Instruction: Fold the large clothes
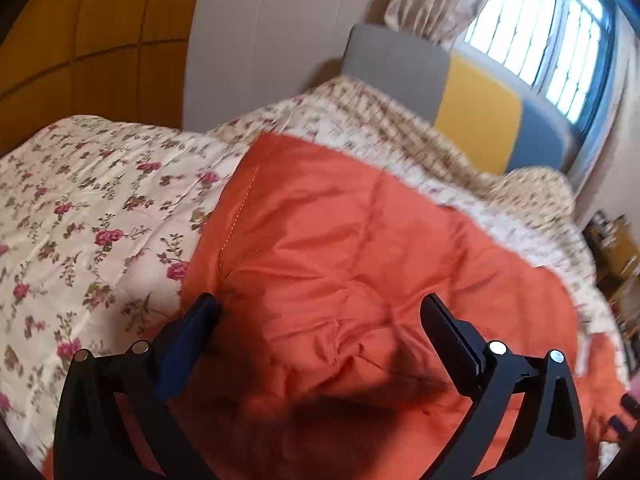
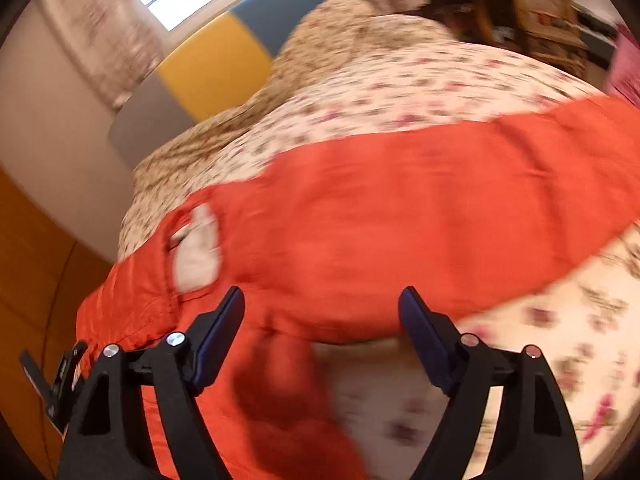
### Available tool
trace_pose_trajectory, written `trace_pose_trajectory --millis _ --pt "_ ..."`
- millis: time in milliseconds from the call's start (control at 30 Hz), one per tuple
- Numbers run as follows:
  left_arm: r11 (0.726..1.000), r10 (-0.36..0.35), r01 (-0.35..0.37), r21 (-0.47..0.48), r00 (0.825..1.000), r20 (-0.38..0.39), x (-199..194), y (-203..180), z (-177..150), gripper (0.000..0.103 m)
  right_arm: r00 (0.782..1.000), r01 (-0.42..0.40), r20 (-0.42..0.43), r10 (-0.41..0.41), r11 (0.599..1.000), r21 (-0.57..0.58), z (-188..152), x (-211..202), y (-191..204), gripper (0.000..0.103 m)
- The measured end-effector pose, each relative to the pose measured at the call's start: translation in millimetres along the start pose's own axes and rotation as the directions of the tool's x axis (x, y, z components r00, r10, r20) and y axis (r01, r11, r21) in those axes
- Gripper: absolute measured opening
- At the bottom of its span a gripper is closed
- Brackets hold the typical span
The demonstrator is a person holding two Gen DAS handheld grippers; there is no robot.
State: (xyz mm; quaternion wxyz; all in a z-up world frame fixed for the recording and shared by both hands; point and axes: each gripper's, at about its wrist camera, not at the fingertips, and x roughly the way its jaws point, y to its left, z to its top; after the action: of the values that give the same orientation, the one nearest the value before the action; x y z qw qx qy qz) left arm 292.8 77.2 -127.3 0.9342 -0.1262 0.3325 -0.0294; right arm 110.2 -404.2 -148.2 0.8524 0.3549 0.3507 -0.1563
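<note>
A large orange-red cloth garment (image 1: 360, 264) lies spread and creased across the floral quilt (image 1: 88, 216) on the bed, reaching from near the bed's foot edge toward the grey, yellow and blue padded headboard (image 1: 476, 120). In the right wrist view a neck opening (image 2: 196, 248) shows in it, quilt visible through the hole. The left gripper (image 1: 320, 312) hovers over the garment with its 2 fingers wide apart, nothing between them. The right gripper (image 2: 322, 304), blurred, also has its fingers apart above the garment's near edge, gripping nothing.
</note>
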Motion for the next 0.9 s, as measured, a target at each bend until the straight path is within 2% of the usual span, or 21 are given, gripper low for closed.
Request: trace_pose_trajectory --millis 133,267,333,533,633,667,700,800,900 --pt "1.000 -0.006 0.006 0.001 1.000 0.001 0 -1 -5 0.100 0.998 0.050 0.022 -0.054 0.987 0.152 3 -20 -49 0.072" --pt "1.000 0.025 -0.026 -0.016 0.999 -0.043 11 3 -7 0.100 0.987 0.099 0.091 -0.135 0.941 0.322 10 -35 -98 0.072" --pt "0.999 0.036 -0.037 -0.003 0.998 -0.046 13 1 -8 0.100 0.983 0.087 0.116 -0.141 0.920 0.383 15 -36 -116 0.068" --pt "0.999 0.038 -0.038 -0.004 0.998 -0.051 13 3 -9 0.100 0.963 -0.003 0.230 -0.139 0.851 0.525 30 -46 -156 0.066" --pt "1.000 0.018 -0.019 -0.016 1.000 -0.022 3 5 -4 0.100 0.954 0.005 0.246 -0.172 0.829 0.559 39 -48 -170 0.053" --pt "1.000 0.015 -0.015 -0.013 1.000 -0.008 -2 6 -2 0.100 0.951 0.014 0.247 -0.187 0.823 0.568 42 -48 -174 0.044" --pt "1.000 0.016 -0.016 -0.008 1.000 -0.001 -5 6 -1 0.100 0.949 0.017 0.248 -0.193 0.819 0.574 44 -48 -178 0.033" --pt "0.998 0.062 -0.062 0.027 0.998 0.000 -7 9 0 0.100 0.945 0.054 0.238 -0.224 0.825 0.563 51 -51 -180 0.023" --pt "0.997 0.078 -0.077 0.022 0.996 -0.040 3 15 -3 0.100 0.929 0.080 0.289 -0.232 0.886 0.457 58 -60 -147 0.019"
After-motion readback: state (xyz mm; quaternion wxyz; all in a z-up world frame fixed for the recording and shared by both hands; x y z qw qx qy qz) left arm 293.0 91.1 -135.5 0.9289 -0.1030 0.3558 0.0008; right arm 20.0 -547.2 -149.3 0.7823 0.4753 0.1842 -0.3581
